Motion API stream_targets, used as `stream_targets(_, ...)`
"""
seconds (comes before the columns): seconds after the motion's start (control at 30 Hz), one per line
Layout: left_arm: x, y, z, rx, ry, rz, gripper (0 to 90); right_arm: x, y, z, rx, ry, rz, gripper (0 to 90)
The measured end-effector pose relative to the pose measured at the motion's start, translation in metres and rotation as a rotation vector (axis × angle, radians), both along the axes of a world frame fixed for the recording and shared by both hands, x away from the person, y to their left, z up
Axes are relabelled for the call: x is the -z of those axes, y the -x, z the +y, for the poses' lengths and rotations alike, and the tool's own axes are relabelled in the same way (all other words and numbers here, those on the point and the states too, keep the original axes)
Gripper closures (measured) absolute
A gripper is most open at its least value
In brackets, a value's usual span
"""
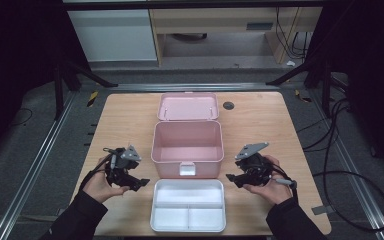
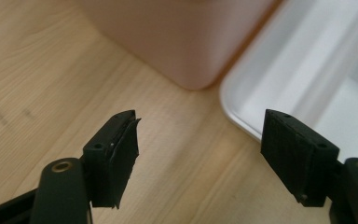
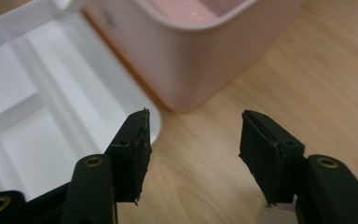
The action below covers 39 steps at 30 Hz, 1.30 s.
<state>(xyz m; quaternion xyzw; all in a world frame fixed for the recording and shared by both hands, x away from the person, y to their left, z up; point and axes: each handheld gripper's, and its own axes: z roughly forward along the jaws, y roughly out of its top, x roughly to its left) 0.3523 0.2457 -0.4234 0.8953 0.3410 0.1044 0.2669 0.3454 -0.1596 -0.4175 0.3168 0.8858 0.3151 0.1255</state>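
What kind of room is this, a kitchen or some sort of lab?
Most likely a lab recording bay: a small wooden table ringed by metal floor rails, loose black cables and dark curtains, with a pink storage box laid out.

No legible text, label, brand, number or sign appears on any surface in the three views; the pink box [image 1: 187, 149], its lid [image 1: 188, 106] and the white tray [image 1: 188, 205] carry no readable markings.
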Motion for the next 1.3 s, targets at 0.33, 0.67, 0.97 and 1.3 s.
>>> stream_targets(0.33,0.011,-0.006,0.015,-0.272,0.031,-0.06,20.5,-0.02,-0.008,-0.038,0.194,-0.04,-0.053,37.1)
stream_targets(0.67,0.014,-0.008,0.033,-0.336,0.066,-0.098,20.0,-0.022,-0.006,-0.07,0.328,0.009,-0.014,30.8)
stream_targets(0.97,0.015,-0.011,0.032,-0.327,0.067,-0.077,22.5,-0.009,0.005,-0.081,0.366,0.075,0.105,30.0)
stream_targets(1.3,0.016,-0.01,0.035,-0.324,0.058,-0.066,23.5,0.011,0.005,-0.077,0.352,0.13,0.219,33.5)
